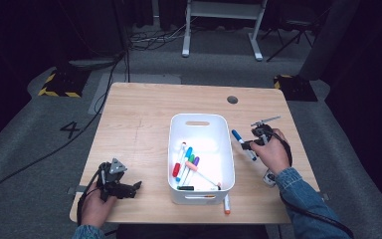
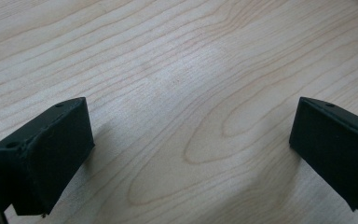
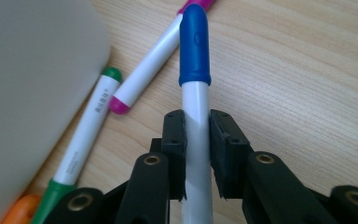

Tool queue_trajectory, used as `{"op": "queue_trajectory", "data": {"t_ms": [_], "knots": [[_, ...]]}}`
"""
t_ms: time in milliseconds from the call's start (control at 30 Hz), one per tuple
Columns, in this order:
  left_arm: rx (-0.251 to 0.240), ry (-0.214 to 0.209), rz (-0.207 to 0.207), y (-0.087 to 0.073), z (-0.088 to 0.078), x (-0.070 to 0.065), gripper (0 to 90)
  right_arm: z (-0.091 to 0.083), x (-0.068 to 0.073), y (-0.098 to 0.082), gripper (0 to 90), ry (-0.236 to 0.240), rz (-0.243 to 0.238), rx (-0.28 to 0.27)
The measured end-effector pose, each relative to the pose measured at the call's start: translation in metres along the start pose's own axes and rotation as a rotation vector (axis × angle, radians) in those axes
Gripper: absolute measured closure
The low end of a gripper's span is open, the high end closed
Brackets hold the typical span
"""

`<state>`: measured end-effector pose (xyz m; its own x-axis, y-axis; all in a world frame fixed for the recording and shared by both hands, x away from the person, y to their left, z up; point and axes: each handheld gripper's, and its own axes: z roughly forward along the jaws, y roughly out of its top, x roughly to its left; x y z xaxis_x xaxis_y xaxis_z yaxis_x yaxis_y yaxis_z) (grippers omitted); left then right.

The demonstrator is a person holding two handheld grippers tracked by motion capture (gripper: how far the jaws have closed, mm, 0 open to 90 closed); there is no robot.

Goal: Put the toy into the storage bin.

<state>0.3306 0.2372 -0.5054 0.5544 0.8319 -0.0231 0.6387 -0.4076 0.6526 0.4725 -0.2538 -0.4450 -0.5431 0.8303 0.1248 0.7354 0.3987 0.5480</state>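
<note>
Right gripper (image 3: 196, 140) clamped on blue-capped white marker (image 3: 196, 93), near desk's right edge beside white plastic bin (image 1: 201, 194). Left gripper (image 2: 186, 154) open, idle. Next, probably: lift, carry over bin, release.

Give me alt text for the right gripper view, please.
The right tongs are shut on a white marker with a blue cap, which points away over a light wooden table. A green-capped marker and a magenta-capped marker lie beside the white bin at left.
</note>
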Motion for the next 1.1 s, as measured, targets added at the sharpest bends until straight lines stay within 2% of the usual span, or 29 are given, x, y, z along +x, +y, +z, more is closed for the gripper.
{"op": "queue_trajectory", "data": {"t_ms": [400,667,867,1100], "knots": [[-0.003,0.008,-0.002,0.001,0.001,0.000,0.0,-0.039,0.019,0.003,77.2,0.047,-0.047,-0.065],[-0.002,-0.007,-0.003,0.002,0.002,0.000,0.0,-0.067,0.038,0.004,77.2,0.084,-0.072,-0.112],[-0.002,-0.002,-0.002,0.002,0.002,0.000,0.0,-0.083,0.051,0.006,77.1,0.126,-0.081,-0.133],[-0.002,-0.002,-0.002,0.002,0.002,0.000,0.0,-0.102,0.069,0.007,77.1,0.146,-0.124,-0.153]]}}
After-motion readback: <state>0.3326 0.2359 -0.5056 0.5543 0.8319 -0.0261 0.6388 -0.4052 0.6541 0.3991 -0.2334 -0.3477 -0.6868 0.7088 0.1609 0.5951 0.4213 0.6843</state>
